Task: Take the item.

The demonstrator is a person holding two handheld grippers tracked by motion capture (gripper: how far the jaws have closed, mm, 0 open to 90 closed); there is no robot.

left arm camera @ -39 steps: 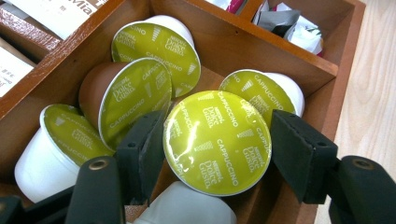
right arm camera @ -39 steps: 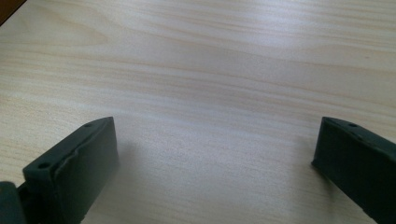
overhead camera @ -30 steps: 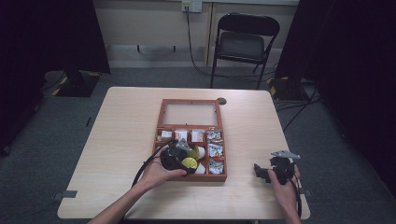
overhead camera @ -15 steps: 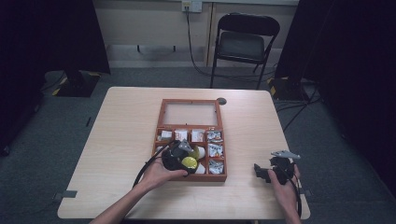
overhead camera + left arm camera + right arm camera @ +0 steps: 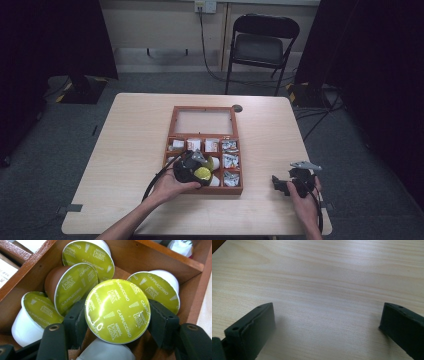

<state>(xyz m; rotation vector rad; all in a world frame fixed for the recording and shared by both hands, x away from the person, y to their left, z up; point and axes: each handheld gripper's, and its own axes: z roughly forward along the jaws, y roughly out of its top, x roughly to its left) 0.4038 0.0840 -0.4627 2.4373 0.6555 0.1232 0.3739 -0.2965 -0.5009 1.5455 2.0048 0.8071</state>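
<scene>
My left gripper [image 5: 117, 322] sits in the wooden box [image 5: 172, 131], in the green-capsule compartment at its near side, and its jaws have just been closing on a cappuccino capsule [image 5: 117, 311] — the black pads now press against the rim of its green foil lid on both sides, so I have it clamped. In the left gripper view that capsule faces the camera, lid up, with four other green-lidded capsules lying tilted around and behind it and a white capsule body just below it.

Against the earlier frames little else differs: in the high view my left hand [image 5: 172, 185] lies at the same spot at the box's near left corner, and the box with its open lid has not shifted on the table [image 5: 125, 150].

My right gripper [image 5: 328, 327] is where it was too — off to the right of the box, well apart from it, near the table's front edge. Its jaws stand wide apart over bare wood, with nothing between them.
</scene>
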